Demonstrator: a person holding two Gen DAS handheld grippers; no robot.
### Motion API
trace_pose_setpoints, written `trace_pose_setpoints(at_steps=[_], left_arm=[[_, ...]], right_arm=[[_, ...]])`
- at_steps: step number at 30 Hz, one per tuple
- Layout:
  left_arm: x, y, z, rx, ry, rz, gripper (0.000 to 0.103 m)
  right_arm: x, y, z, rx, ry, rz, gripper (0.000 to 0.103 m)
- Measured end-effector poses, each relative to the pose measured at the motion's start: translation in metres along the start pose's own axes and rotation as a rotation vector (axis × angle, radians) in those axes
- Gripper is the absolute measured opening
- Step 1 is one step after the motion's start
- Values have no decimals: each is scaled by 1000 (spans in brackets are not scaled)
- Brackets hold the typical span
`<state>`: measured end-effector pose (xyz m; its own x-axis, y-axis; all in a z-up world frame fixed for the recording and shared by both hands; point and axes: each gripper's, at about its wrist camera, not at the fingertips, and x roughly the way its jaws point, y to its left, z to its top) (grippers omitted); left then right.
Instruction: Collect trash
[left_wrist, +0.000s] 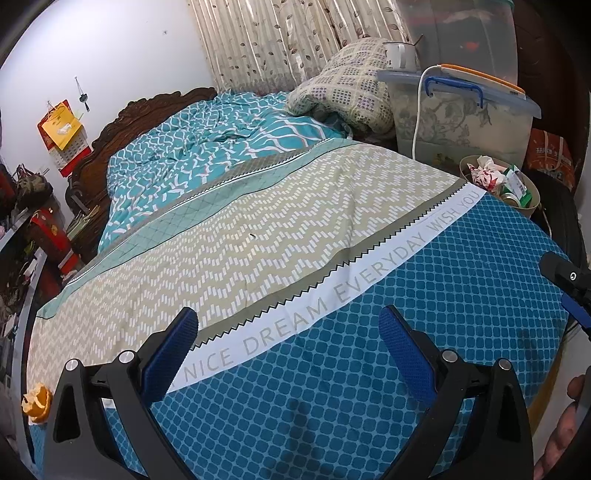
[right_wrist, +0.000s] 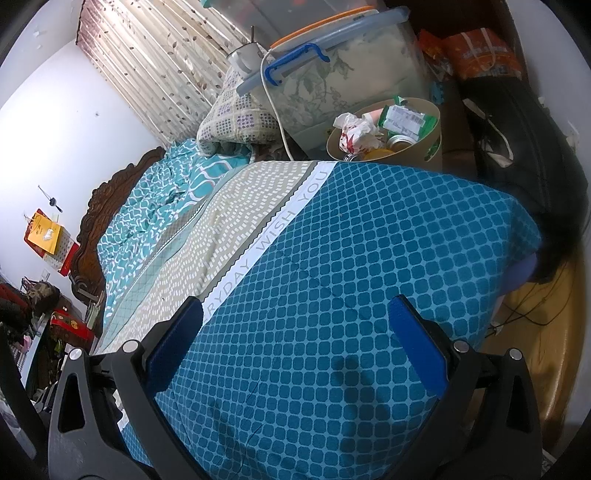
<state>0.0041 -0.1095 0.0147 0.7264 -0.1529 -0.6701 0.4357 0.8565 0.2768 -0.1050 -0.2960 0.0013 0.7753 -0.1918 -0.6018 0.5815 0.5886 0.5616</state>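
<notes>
A tan round bin (left_wrist: 532, 206) stands beside the bed's far right edge, filled with crumpled paper, wrappers and a can; it also shows in the right wrist view (right_wrist: 424, 144). An orange peel (left_wrist: 37, 400) lies at the bed's near left edge in the left wrist view. My left gripper (left_wrist: 291, 354) is open and empty above the blue patterned bedsheet. My right gripper (right_wrist: 295, 343) is open and empty above the same sheet. The right gripper's tip shows at the right edge of the left wrist view (left_wrist: 569, 284).
The bed (left_wrist: 295, 240) carries a rumpled teal quilt and a folded checked blanket (left_wrist: 347, 85). A clear storage box (left_wrist: 461, 114) with a white cable stands behind the bin. A black bag (right_wrist: 524, 166) and the wooden floor (right_wrist: 535, 332) lie right of the bed. Clutter stands at left.
</notes>
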Motion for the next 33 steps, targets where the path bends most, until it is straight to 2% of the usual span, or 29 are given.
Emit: trace_pose_setpoints(at_steps=[33], left_arm=[[4,7,-1,-5,12,19,94]], right_arm=[[-3,4,3,4,-11,-2,99]])
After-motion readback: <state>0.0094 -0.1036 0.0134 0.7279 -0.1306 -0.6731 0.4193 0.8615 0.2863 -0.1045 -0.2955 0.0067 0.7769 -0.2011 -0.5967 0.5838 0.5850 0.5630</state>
